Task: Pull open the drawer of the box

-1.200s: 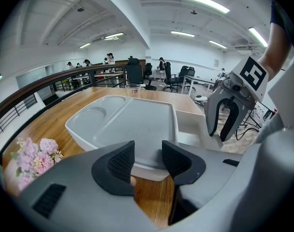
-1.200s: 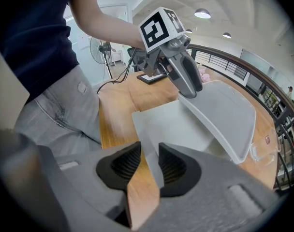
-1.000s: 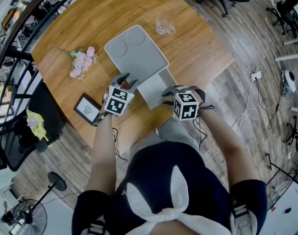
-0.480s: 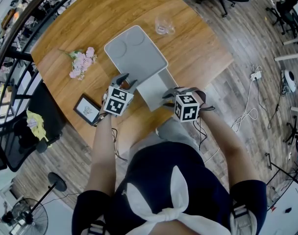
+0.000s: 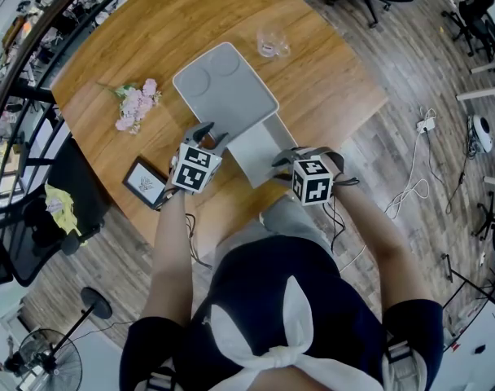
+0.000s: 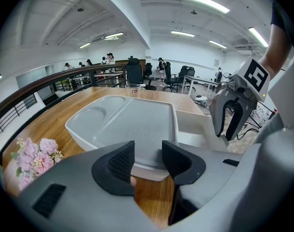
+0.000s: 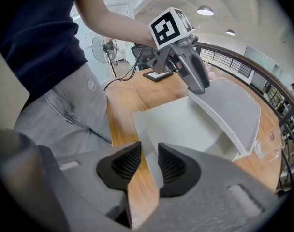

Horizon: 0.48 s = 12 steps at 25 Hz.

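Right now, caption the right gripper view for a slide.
Right tongs grip the front wall of the partly open white drawer.

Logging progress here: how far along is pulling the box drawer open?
Done: the white plastic drawer already sticks out of the pale grey box. In hand: the right gripper pinches its front wall; the left gripper sits open at the box. Left: possibly pulling further.

This is an open-plan office: a round wooden bench (image 5: 174, 23) stands on plank flooring (image 5: 394, 137) beside a dark metal railing (image 6: 50, 81). Swivel office chairs (image 6: 136, 75) fill the long white room under rows of strip ceiling lights (image 6: 205, 2). People (image 6: 110, 59) stand far back, and a floor fan (image 5: 48, 361) and loose cables (image 5: 414, 182) lie near the bench.
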Motion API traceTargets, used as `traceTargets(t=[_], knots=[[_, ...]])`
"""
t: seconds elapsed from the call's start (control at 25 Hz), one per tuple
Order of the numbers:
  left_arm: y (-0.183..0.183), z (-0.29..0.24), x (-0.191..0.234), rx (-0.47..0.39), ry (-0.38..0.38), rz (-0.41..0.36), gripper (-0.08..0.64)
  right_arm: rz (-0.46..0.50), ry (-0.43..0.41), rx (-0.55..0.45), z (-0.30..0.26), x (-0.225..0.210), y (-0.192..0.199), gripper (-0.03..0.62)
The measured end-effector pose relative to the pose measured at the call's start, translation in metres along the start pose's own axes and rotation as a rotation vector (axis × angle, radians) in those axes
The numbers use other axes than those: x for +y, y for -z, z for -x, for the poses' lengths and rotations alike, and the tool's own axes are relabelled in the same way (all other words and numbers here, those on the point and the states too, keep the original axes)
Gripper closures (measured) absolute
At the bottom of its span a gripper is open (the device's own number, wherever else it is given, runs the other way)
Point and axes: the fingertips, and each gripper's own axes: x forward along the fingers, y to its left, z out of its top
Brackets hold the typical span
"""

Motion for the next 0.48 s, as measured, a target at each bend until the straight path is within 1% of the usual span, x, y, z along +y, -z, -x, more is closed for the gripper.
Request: traceTargets(t=[0.16, 0.48], knots=[[0.001, 0.0, 0.001, 0.0, 0.001, 0.002, 0.369, 0.001, -0.015, 0.004, 0.0, 0.006, 0.002, 0.485], [0.001, 0.001, 0.001, -0.003, -0.002, 0.001, 0.37, 0.001, -0.018, 0.005, 0.001, 0.013, 0.004, 0.485]])
